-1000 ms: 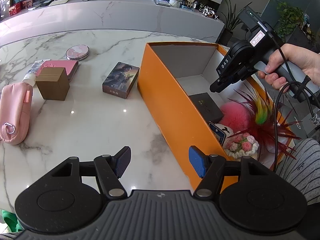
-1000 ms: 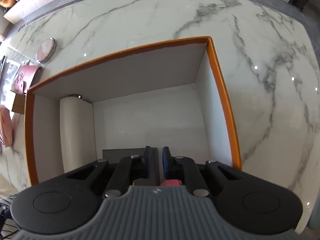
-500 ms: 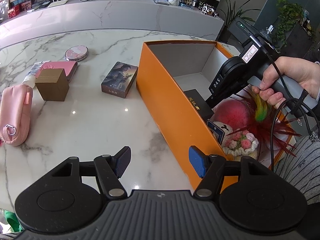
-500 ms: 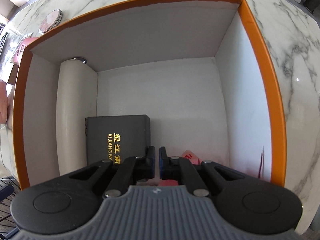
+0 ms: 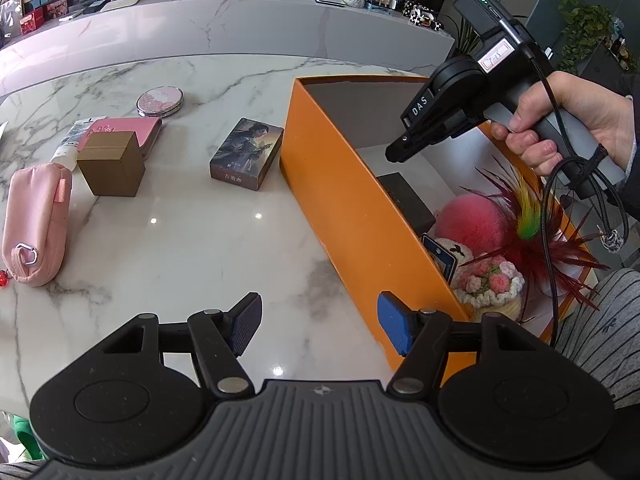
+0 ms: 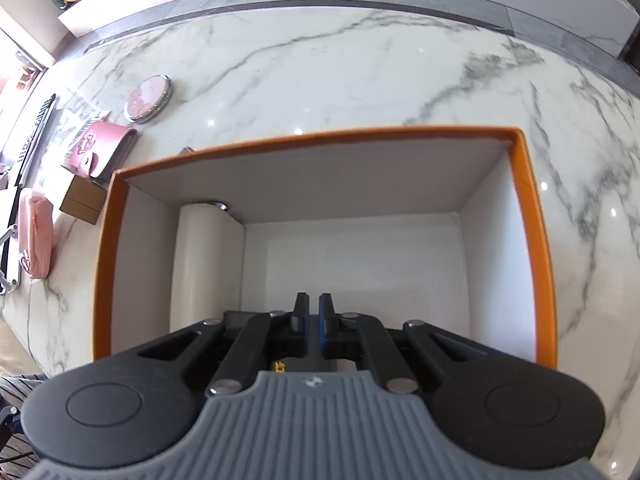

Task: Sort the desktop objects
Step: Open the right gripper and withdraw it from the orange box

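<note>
My left gripper (image 5: 320,322) hovers open over the marble table (image 5: 180,248), just left of the tall orange box (image 5: 340,200), with nothing between its fingers. My right gripper (image 6: 314,314), held by a hand (image 5: 568,120), hangs shut and empty above the box's open top (image 6: 536,240), pointing steeply down. Inside the box lie a black case (image 5: 408,200), a pink pompom (image 5: 472,220), a feather toy (image 5: 528,236), a crochet flower (image 5: 488,280) and a white cylinder (image 6: 208,264). On the table sit a picture card box (image 5: 246,154), a brown box (image 5: 112,164), a pink pouch (image 5: 36,220), a pink wallet (image 5: 132,128) and a round compact (image 5: 160,98).
A white tube (image 5: 66,146) lies beside the wallet. A long marble counter (image 5: 240,28) with a router, cables and ornaments runs behind the table. A striped sleeve or lap (image 5: 600,320) shows at the right, next to the box. Bare marble lies between my left gripper and the card box.
The right gripper dipped toward the black case in the box half a second ago, then drew back up and tilted toward the far wall. The left gripper stayed put.
</note>
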Available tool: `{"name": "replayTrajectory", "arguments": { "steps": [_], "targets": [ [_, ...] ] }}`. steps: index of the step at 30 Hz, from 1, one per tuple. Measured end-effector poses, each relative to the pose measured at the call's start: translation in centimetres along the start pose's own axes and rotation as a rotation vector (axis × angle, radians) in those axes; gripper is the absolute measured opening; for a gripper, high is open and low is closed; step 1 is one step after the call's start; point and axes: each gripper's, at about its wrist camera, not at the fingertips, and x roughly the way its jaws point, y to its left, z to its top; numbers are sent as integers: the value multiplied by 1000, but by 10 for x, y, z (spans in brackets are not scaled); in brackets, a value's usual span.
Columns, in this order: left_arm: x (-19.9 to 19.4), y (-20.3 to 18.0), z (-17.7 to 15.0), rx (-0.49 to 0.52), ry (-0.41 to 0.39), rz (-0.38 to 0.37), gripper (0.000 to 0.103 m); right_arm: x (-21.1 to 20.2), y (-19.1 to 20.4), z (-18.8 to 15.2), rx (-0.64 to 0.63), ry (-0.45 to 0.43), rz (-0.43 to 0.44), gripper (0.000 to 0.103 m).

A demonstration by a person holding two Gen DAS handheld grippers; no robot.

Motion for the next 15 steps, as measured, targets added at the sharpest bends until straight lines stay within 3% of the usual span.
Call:
{"name": "replayTrajectory", "arguments": {
  "steps": [7, 15],
  "targets": [
    [2, 2, -1, -4, 9, 4, 75, 26, 23, 2, -75, 47, -8, 4],
    [2, 4, -1, -14, 3, 5, 75, 21, 14, -10, -25, 64, 10, 5]
  ]
}}
